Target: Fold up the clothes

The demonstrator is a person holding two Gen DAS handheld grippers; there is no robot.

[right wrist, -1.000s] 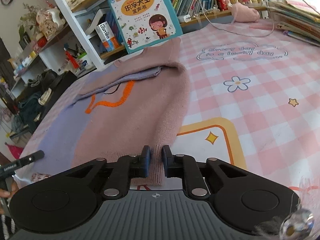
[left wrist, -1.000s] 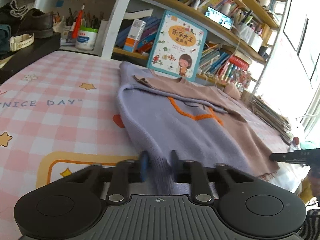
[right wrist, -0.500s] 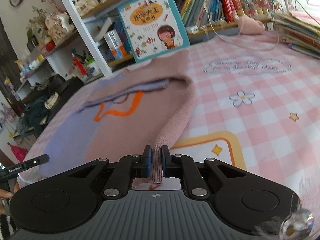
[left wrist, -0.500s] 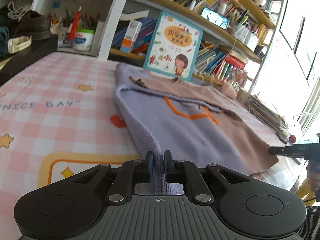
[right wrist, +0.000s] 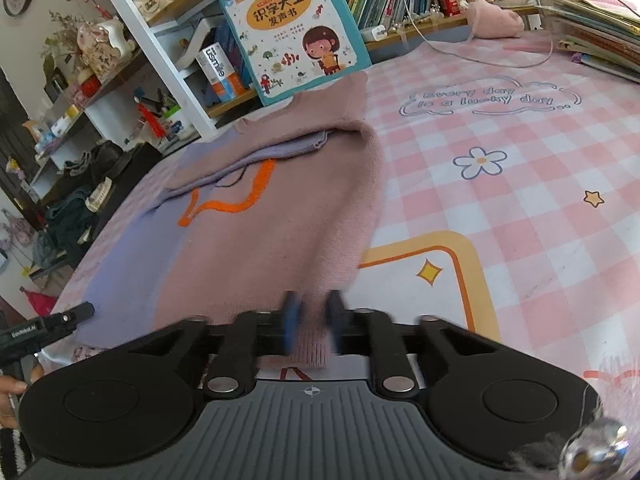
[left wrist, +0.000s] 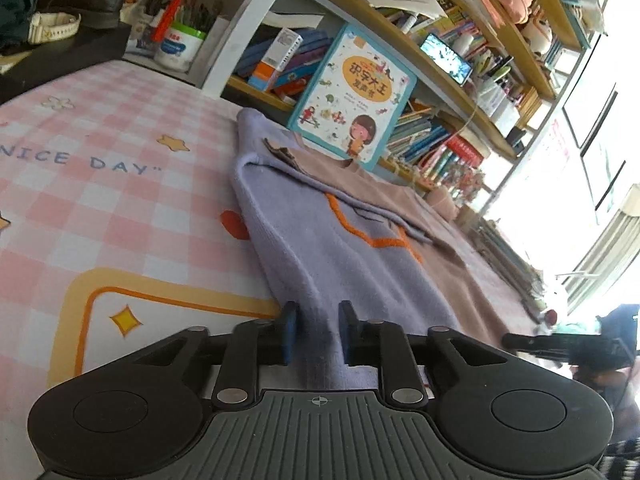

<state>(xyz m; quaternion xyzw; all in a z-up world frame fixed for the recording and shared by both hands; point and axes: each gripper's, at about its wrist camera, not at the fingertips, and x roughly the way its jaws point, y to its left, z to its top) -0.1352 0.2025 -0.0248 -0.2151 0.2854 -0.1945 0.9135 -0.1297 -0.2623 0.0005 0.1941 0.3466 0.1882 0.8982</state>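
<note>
A knit sweater (left wrist: 340, 248), half lilac and half dusty pink with an orange line, lies flat on the pink checked tablecloth (left wrist: 100, 208), its sleeves folded across the chest. My left gripper (left wrist: 317, 334) is open, and the lilac hem corner lies loose between its blue pads. In the right wrist view the same sweater (right wrist: 256, 248) runs away from me. My right gripper (right wrist: 312, 324) is open by a narrow gap around the pink hem corner, and its pads are blurred. Each gripper shows at the edge of the other's view.
A children's picture book (right wrist: 292, 28) leans on the bookshelf just behind the sweater's collar. A stack of papers and books (right wrist: 600, 40) and a pink knitted bundle (right wrist: 496, 20) sit at the far right. A person's hand (right wrist: 12, 392) shows at the left edge.
Half a second ago both grippers were shut on the hem corners, holding them slightly raised. Both have now opened, and the hem lies flat on the cloth.
</note>
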